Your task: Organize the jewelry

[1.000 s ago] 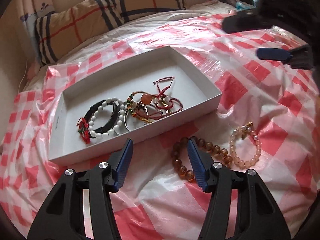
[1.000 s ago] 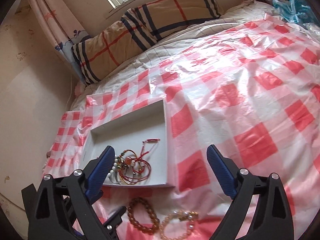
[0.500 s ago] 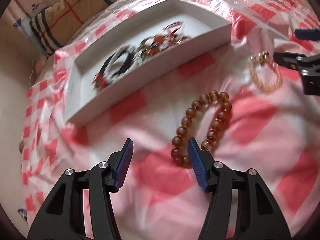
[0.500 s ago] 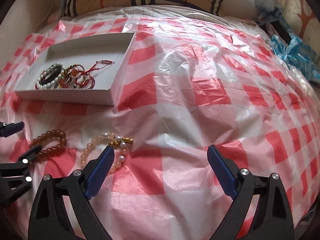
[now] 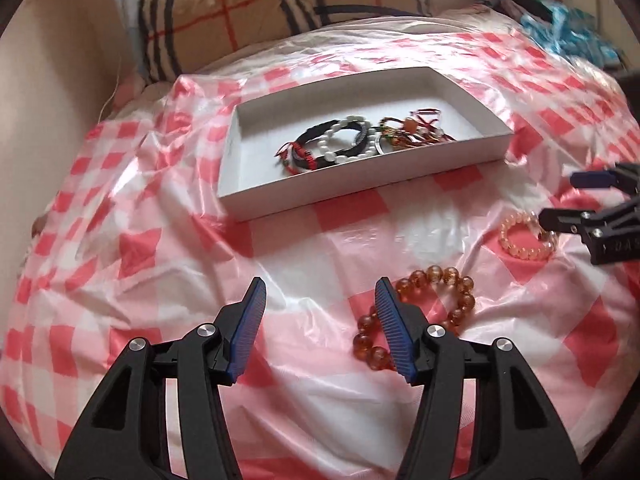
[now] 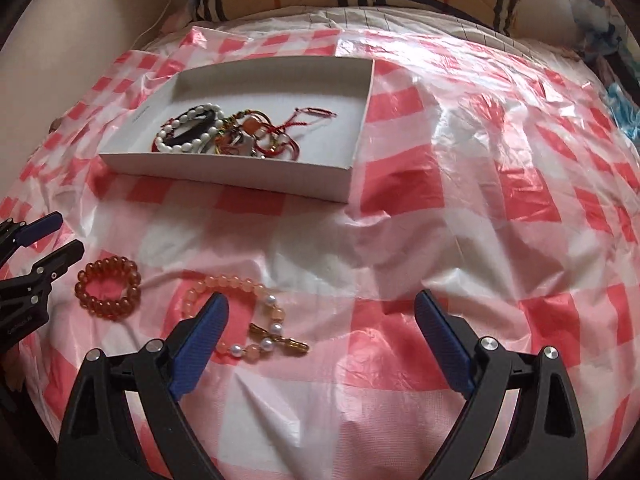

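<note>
An amber bead bracelet [image 5: 448, 276] lies on the red-checked plastic sheet, just right of my left gripper [image 5: 320, 292]. That gripper is open with nothing between its fingers, and its right finger hides part of the bracelet. A pink bead bracelet [image 6: 224, 282] with pearls and a gold clasp lies by the left finger of my right gripper [image 6: 322, 298], which is wide open and holds nothing. The white box [image 5: 360, 188] behind them holds several bracelets [image 5: 344, 144]. Each view catches the other gripper: the right gripper [image 5: 558, 196] and the left gripper [image 6: 68, 232] beside the amber bracelet [image 6: 82, 294].
The wrinkled checked sheet [image 6: 460, 208] covers a bed. A plaid pillow [image 5: 280, 12] lies behind the box, a pale wall [image 5: 52, 60] runs along the left, and blue plastic bags [image 5: 568, 28] sit at the far right. The white box [image 6: 240, 172] stands left of bare sheet.
My right gripper has rolled and come down over the pink bracelet. My left gripper has shifted sideways, so the amber bracelet now lies right of its fingers. Both stay open.
</note>
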Tool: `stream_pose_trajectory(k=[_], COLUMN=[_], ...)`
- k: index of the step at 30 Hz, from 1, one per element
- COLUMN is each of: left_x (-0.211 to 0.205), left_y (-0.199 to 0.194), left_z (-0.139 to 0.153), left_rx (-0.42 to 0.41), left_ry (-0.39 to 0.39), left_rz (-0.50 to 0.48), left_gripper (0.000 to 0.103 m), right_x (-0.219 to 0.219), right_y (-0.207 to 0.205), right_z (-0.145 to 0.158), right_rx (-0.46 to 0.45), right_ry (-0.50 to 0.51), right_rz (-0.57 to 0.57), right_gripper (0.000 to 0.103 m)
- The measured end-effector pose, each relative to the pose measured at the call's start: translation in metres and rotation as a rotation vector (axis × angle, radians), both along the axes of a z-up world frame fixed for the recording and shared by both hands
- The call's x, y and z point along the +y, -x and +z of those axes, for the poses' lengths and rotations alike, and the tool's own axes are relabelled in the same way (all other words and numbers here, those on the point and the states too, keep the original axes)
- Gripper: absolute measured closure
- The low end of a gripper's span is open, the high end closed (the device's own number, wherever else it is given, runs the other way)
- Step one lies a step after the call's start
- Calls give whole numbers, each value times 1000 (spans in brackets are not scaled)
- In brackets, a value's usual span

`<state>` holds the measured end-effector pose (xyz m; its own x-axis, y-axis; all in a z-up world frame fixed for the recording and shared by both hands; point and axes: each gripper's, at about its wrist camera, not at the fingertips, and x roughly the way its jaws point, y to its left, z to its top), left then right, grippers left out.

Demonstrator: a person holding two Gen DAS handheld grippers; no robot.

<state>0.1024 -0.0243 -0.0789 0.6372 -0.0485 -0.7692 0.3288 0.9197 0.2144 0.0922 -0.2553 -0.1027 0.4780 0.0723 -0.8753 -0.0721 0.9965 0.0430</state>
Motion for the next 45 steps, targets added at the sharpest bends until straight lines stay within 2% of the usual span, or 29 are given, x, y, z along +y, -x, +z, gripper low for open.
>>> stream_pose_trajectory(k=[3, 5, 7, 8, 9, 10, 14, 16, 19, 21, 23, 27, 30, 37, 38, 39, 40, 41, 43, 44, 45], left_x=[-14, -18, -18, -17, -16, -14, -15, -14, -15, -16, -17, -16, -16, -15, -16, -16, -17, -18, -20, -21, -23], left_y=[4, 2, 0, -1, -2, -2, 1, 1, 0, 1, 4, 4, 4, 3, 2, 2, 2, 1, 2, 1, 1], left_z=[-5, -15, -21, -21, -20, -21, -23, -24, -25, -22, -19, -16, -14, -11, -13, -14, -15, -17, -20, -23, -25], left_rx=[-27, 8, 35, 55, 84, 101, 89, 86, 92, 111, 104, 83, 72, 66, 71, 72, 75, 78, 85, 85, 84], left_ry=[-74, -117, -132, -113, -85, -67, -69, -59, -42, -7, 9, 14, 14, 8, 0, -8, -18, -26, -41, -52, -64], left_rz=[-61, -63, -54, -55, -52, -43, -40, -37, -40, -58, -63, -52, -52, -54, -53, -52, -52, -54, -58, -60, -59], left_gripper=[49, 49, 54, 68, 85, 87, 87, 87, 87, 93, 93, 93, 92, 92, 92, 92, 92, 92, 89, 86, 86], right_x=[17, 33, 41, 42, 43, 43, 40, 35, 42, 47, 44, 30, 26, 23, 24, 24, 27, 30, 44, 55, 64], right_y=[0, 2, 4, 5, 5, 6, 6, 2, 2, 3, 4, 3, 2, -1, -2, -2, -2, -2, -1, 0, 2], right_z=[-8, -12, -10, -9, -8, -7, -6, -10, -11, -10, -7, 2, 6, 3, 2, 0, 1, 0, -8, -11, -11], right_rx=[20, 17, 0, 6, 16, 20, 21, 30, 25, 27, 27, 2, -6, 15, 21, 18, 11, 11, 24, 16, 2], right_ry=[64, 134, 143, 91, 32, -4, -16, -8, 16, -18, -94, -207, -241, -241, -231, -218, -203, -186, -73, 15, 66], right_rz=[55, 101, 135, 157, 179, 191, 173, 154, 178, 211, 222, 186, 171, 150, 144, 144, 151, 160, 186, 215, 238], right_gripper=[13, 13, 17, 35, 58, 66, 67, 63, 64, 88, 94, 94, 95, 92, 77, 52, 47, 47, 47, 47, 50])
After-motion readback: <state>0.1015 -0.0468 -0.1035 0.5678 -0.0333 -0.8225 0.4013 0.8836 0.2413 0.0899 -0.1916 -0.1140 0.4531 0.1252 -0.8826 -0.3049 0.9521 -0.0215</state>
